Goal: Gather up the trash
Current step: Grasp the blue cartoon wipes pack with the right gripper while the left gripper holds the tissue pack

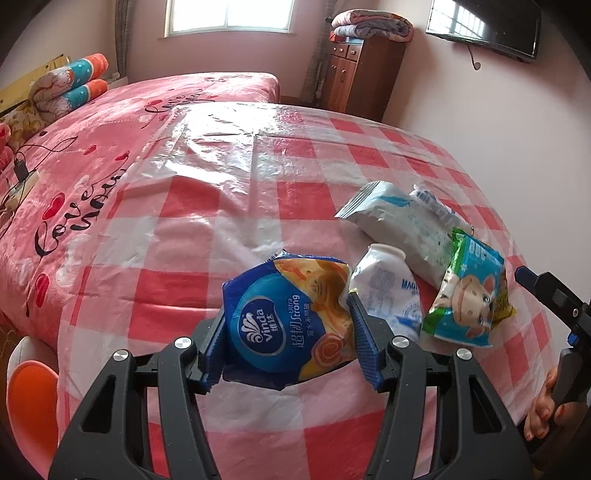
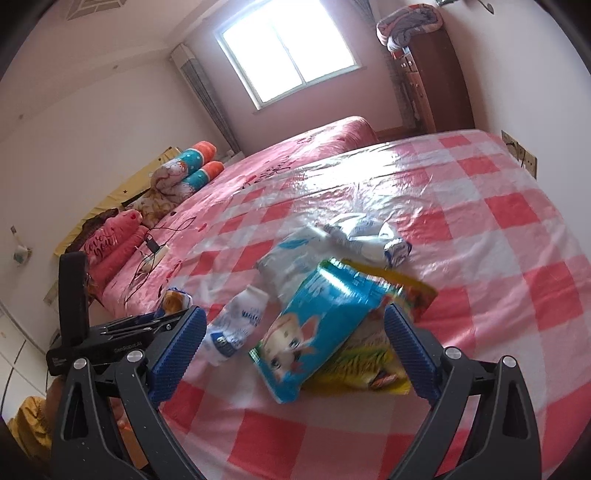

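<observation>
Between left gripper (image 1: 290, 334) pads (clamped): tissue pack (image 1: 286, 325).

Pink bed (image 1: 147, 122), rolled pillows (image 1: 74, 83), wooden cabinet (image 1: 360, 70), wall TV (image 1: 487, 26).

Tissue pack (image 1: 284, 317) between the left tongs (image 1: 288, 339), small bottle (image 1: 384, 288) just right of it, cartoon snack bag (image 1: 467, 295) further right, wipes packet (image 1: 399, 225) behind both, all over the surface (image 1: 258, 192), bed (image 1: 110, 122) beyond on the left

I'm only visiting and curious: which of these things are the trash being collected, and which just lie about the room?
Trash:
- blue Vinda tissue wrapper, clamped in left gripper
- teal cartoon snack bag, between open right gripper fingers
- white crushed bottle
- white-blue pouch

Lying about:
- rolled orange-teal blankets
- black charger cable
- wall-mounted black television
</observation>
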A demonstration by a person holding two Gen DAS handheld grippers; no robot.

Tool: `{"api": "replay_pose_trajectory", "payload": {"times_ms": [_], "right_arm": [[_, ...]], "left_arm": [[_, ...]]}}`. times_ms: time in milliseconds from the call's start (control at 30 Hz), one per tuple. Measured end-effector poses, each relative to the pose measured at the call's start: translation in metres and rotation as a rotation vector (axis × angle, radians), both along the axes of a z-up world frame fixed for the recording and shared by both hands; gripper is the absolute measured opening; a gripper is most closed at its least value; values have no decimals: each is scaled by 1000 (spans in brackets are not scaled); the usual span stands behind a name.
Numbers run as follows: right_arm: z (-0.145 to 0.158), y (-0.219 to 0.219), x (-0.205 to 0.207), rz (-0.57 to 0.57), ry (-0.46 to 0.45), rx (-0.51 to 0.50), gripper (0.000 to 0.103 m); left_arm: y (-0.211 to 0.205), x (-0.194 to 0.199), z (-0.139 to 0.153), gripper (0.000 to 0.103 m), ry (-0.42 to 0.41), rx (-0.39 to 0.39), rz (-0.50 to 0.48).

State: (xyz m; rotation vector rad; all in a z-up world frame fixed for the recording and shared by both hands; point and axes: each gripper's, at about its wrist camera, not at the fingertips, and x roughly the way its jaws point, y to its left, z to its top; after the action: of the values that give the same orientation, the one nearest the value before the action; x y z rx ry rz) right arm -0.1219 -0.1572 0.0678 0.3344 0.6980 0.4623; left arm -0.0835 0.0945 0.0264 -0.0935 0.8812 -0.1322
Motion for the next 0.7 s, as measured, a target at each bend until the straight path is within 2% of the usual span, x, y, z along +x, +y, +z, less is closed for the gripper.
{"api": "replay_pose_trajectory", "payload": {"times_ms": [100,133,167,300,600,700], "right_arm": [[-6,6,-1,7,38,10,94],[-8,8,-2,9,44,6,87],[-11,11,0,12,58,-5,84],[-14,22,6,10,68,-26,83],[-12,51,31,-5,35,-201,84],[-18,64,41,-19,48,-314,84]], "left_arm": [[6,-4,-1,60,-1,-14,-4],[8,-5,-2,60,-1,-21,-5],[9,-6,-2,60,1,-27,-6],[15,-10,-5,60,4,-40,-13],[26,-16,-10,60,12,-77,-21],[28,-18,-12,60,16,-86,-26]]}}
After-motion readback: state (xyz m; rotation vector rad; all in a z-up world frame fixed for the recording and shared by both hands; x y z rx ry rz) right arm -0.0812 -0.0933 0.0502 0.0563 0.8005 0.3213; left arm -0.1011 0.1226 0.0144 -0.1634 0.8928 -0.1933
